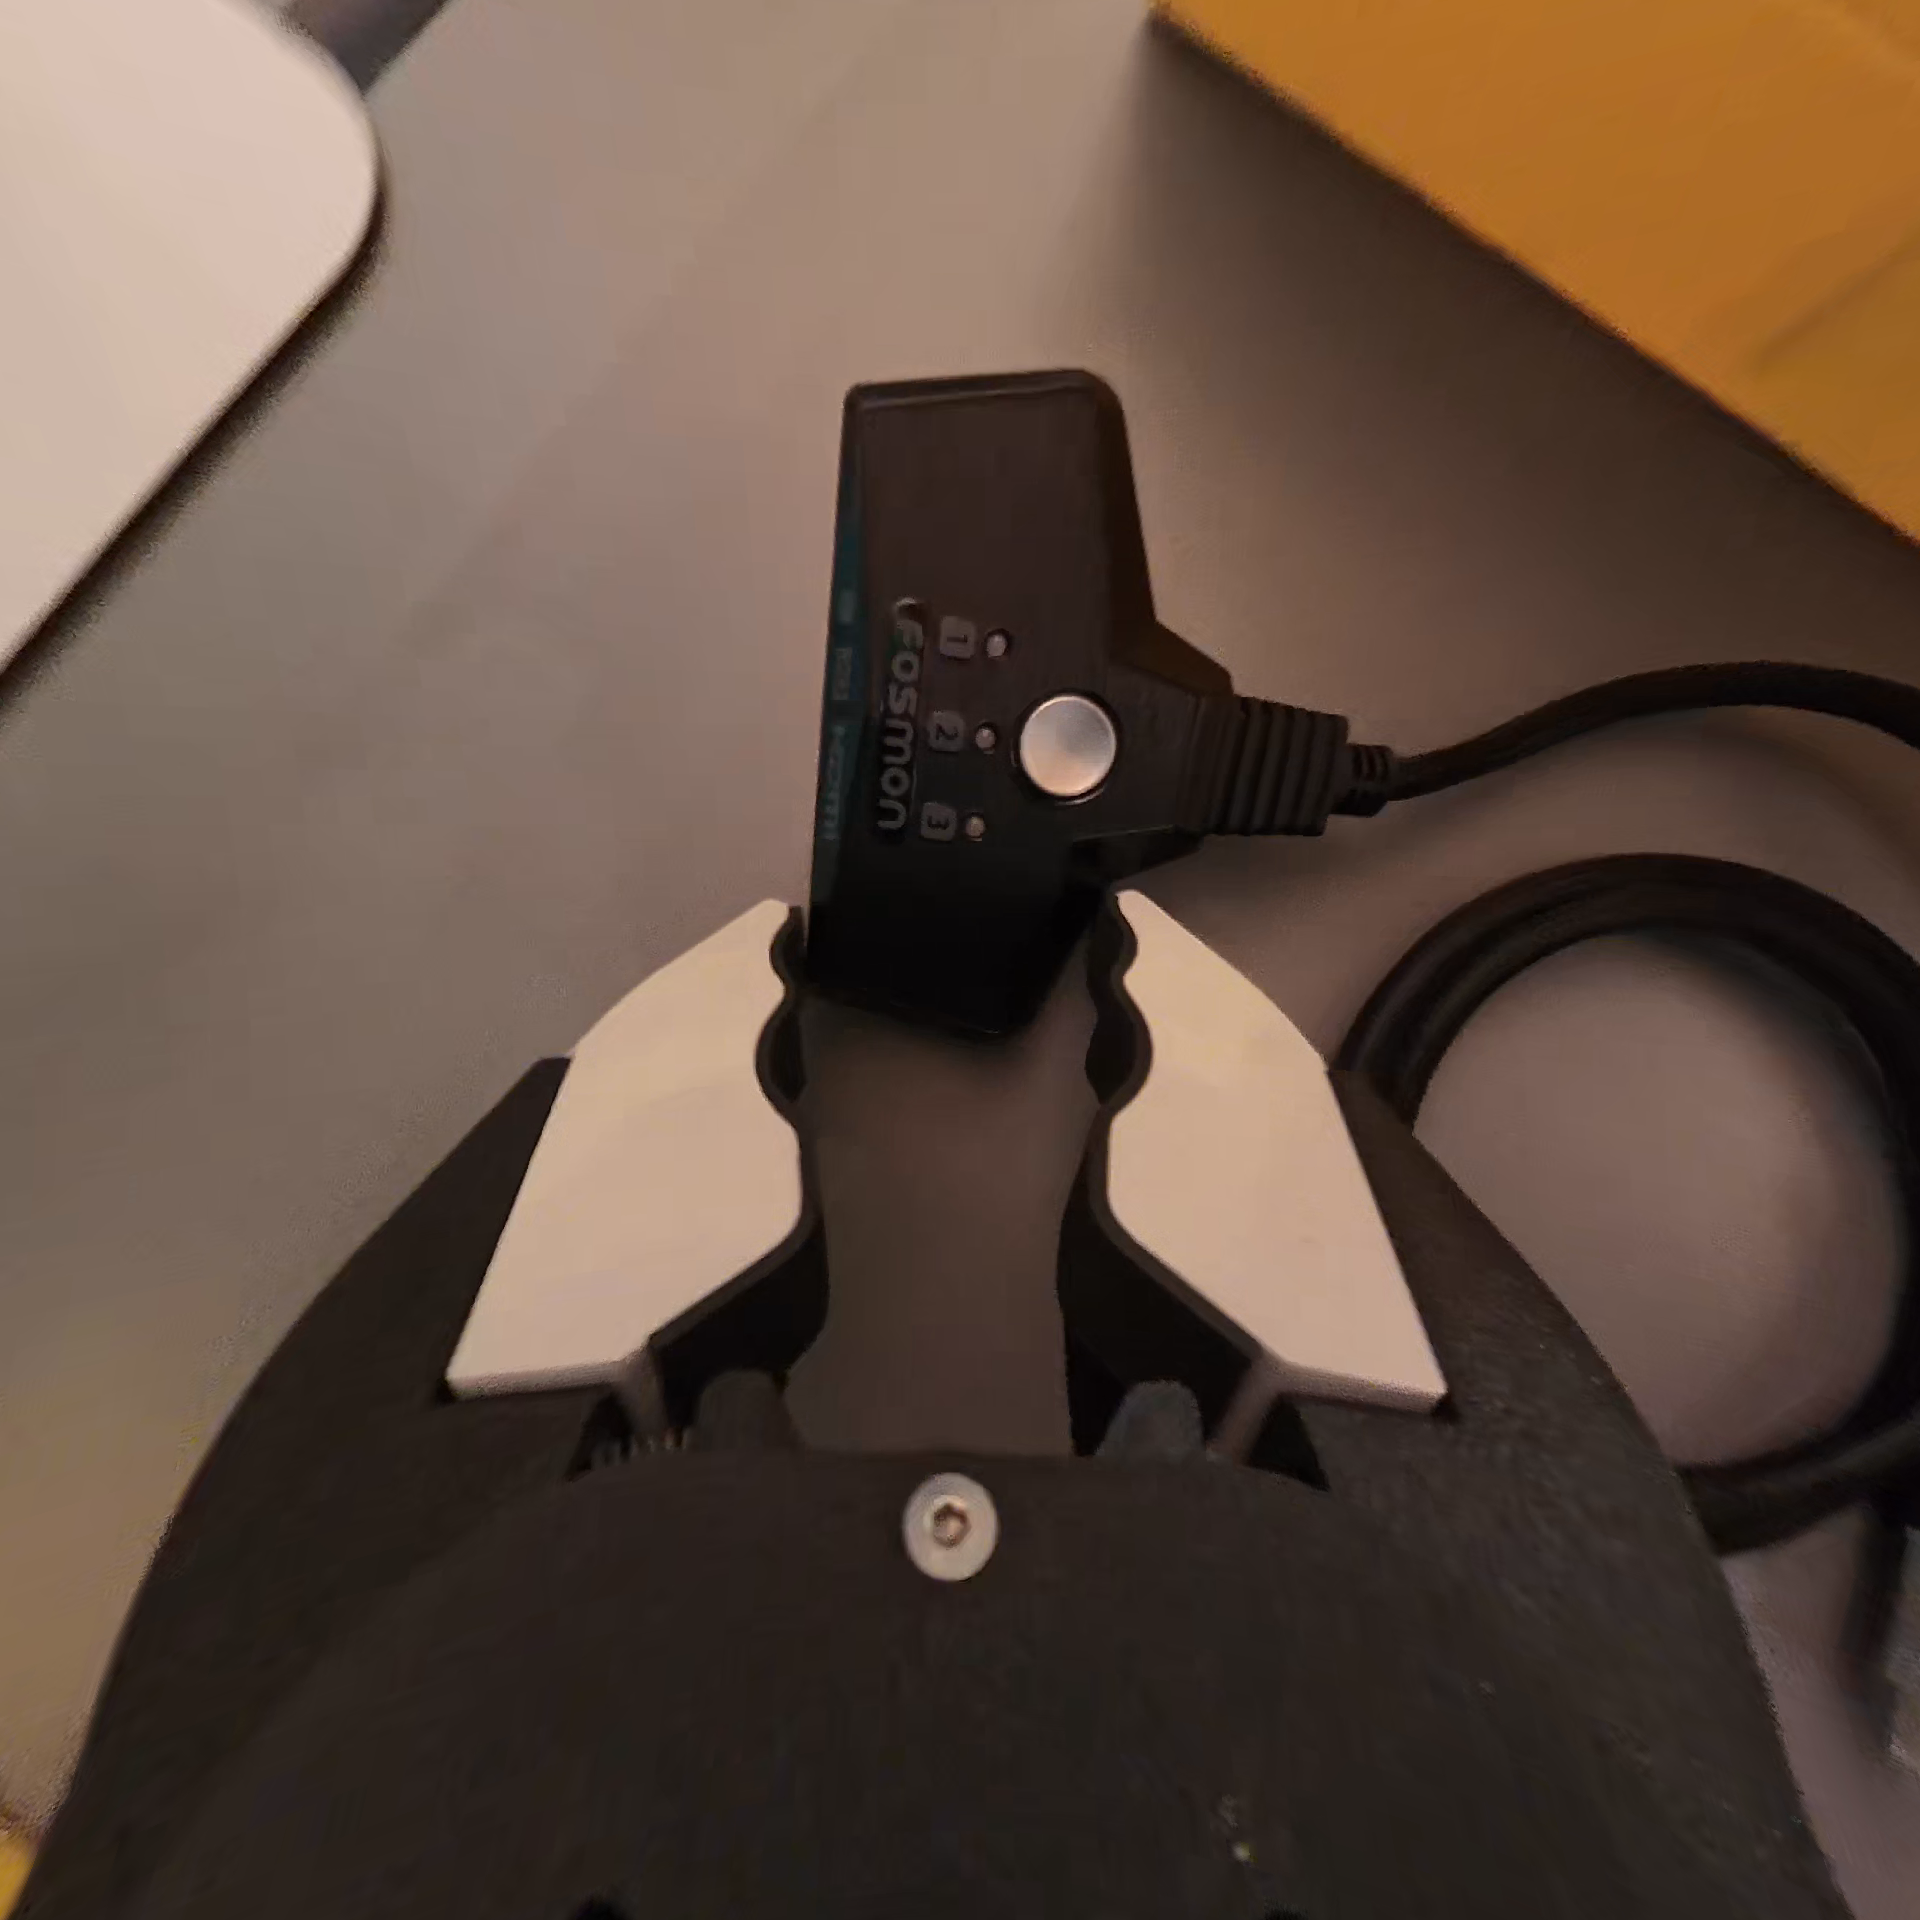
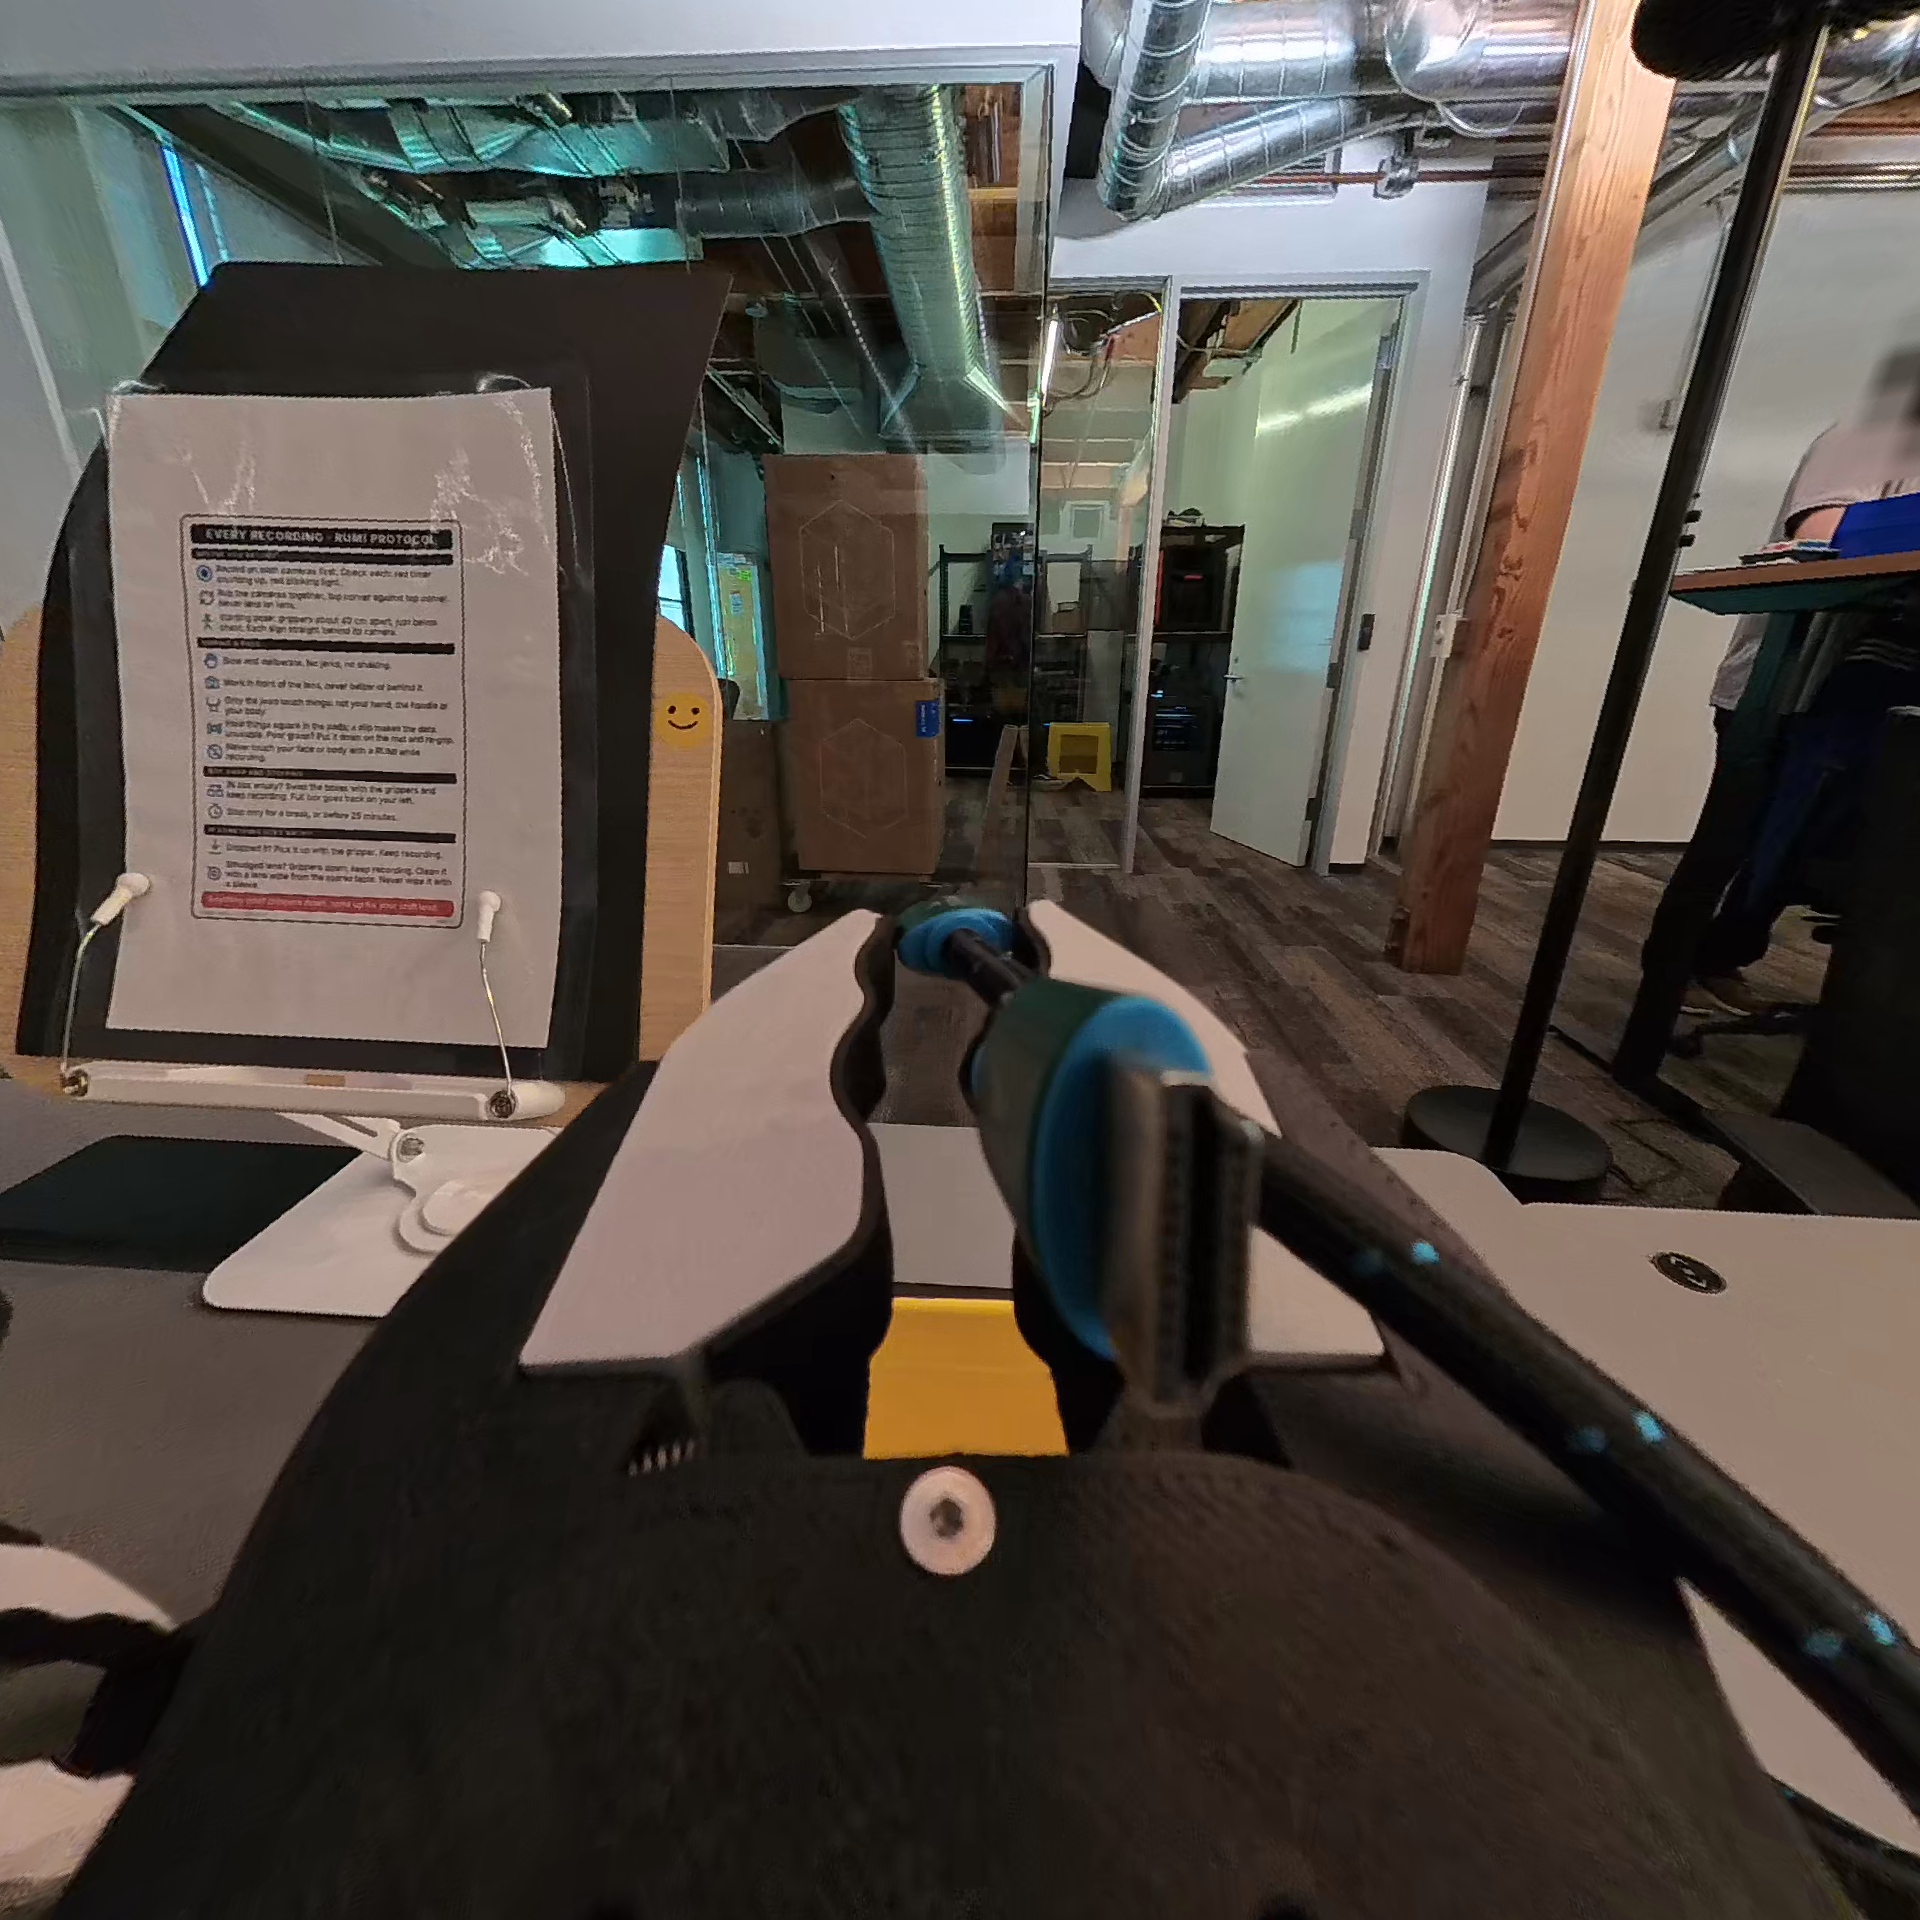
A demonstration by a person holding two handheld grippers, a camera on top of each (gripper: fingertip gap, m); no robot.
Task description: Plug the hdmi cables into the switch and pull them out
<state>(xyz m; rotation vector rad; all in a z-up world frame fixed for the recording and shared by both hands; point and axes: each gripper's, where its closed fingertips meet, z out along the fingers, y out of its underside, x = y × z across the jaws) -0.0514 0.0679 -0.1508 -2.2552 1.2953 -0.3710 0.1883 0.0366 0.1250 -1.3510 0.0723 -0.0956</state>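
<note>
In the left wrist view, the black HDMI switch (image 1: 966,665) has a round silver button and three numbered lights. My left gripper (image 1: 948,940) is shut on its near end and holds it over the grey table (image 1: 468,727). The switch's own black cable (image 1: 1558,717) leaves its right side and coils (image 1: 1455,1039) on the table. In the right wrist view, my right gripper (image 2: 954,935) is raised and shut on a black HDMI cable (image 2: 1558,1423) with blue flecks, pinched at a blue collar. Its plug (image 2: 1195,1195), with a blue ring, points back towards the camera.
A yellow-brown box (image 1: 1610,229) lies at the table's far right and a white stand base (image 1: 135,270) at the far left. A white document stand holding a printed sheet (image 2: 332,717) stands left. A black pole stand (image 2: 1621,727) and a person by a desk (image 2: 1829,582) are right. Left tips to right tips: about 35 centimeters.
</note>
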